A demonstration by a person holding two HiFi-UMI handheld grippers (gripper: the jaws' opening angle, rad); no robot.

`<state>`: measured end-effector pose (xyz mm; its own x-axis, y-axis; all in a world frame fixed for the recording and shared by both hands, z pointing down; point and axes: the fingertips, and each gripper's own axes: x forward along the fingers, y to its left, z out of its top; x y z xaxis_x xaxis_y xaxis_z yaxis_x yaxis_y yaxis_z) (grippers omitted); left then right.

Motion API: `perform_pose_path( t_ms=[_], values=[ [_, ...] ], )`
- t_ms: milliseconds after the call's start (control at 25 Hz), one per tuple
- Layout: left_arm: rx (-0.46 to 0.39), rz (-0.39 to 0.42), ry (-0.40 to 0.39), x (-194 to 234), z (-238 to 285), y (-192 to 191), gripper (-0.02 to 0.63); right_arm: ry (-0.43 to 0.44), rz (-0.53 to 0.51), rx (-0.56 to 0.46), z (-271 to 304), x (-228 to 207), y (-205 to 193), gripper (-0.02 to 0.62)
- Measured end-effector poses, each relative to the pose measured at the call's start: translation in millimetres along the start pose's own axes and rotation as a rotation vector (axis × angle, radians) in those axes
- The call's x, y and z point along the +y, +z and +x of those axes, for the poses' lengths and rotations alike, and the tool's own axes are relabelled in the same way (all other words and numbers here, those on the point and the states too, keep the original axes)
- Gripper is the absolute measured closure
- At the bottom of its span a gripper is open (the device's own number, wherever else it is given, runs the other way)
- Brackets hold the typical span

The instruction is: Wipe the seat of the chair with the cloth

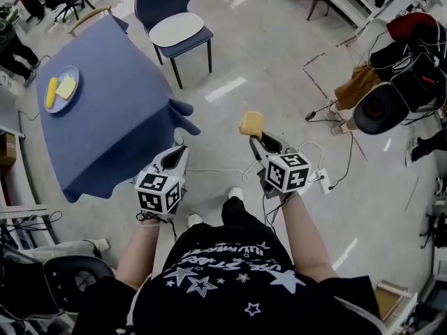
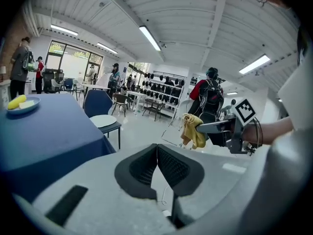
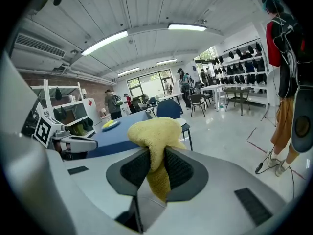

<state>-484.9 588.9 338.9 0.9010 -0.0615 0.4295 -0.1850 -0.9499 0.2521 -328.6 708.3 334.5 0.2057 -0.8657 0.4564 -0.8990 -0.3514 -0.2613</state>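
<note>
In the head view, a table under a blue tablecloth [image 1: 105,110] fills the 10 o'clock side, its hanging corner close to the left gripper [image 1: 180,149]. On it, toward 9 o'clock, a round blue plate [image 1: 61,89] holds a yellow piece and a paler square piece. A dark blue chair with a white oval seat [image 1: 177,29] stands at 12 o'clock, just beyond the table, well apart from both grippers. A stretch of grey floor lies between them. A white power strip [image 1: 323,180] and cables lie on the floor at 3 o'clock of the right gripper [image 1: 255,138].

The right gripper's jaws are clamped on a yellow terry cloth [image 3: 155,136], which bunches above them and hangs below. The left gripper's jaws are pressed together with nothing between them.

White lettering among stars on the person's black shirt [image 1: 230,264] is too distorted to read. The grippers' cubes bear only square markers. Distant people in the gripper views are too small to make out.
</note>
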Motion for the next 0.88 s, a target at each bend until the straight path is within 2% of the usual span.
perform_pose_path(
  t_ms=[120, 320, 440, 520, 680, 880],
  values=[
    [-0.026, 0.02, 0.039, -3.1, 14.2, 18.2, 0.586, 0.041, -0.001, 0.0, 6.7, -17.7, 7.2, 0.503],
    [-0.104, 0.025, 0.147, -10.5, 53.1, 54.1, 0.585, 0.145, -0.045, -0.011, 23.2, -57.6, 36.9, 0.502],
    [-0.131, 0.069, 0.213, -1.3, 72.7, 74.8, 0.584, 0.2, -0.079, -0.007, 46.8, -71.3, 55.2, 0.502],
    [-0.135, 0.061, 0.245, 3.0, 77.5, 83.4, 0.584, 0.218, -0.085, 0.01, 62.0, -76.8, 63.8, 0.502],
    [-0.108, 0.042, 0.244, 6.7, 90.4, 85.6, 0.584, 0.248, -0.056, 0.047, 82.7, -85.7, 66.0, 0.502],
    [-0.098, 0.01, 0.241, 41.7, 124.2, 98.9, 0.584, 0.246, -0.033, 0.079, 127.0, -98.5, 74.6, 0.502]
  ],
)
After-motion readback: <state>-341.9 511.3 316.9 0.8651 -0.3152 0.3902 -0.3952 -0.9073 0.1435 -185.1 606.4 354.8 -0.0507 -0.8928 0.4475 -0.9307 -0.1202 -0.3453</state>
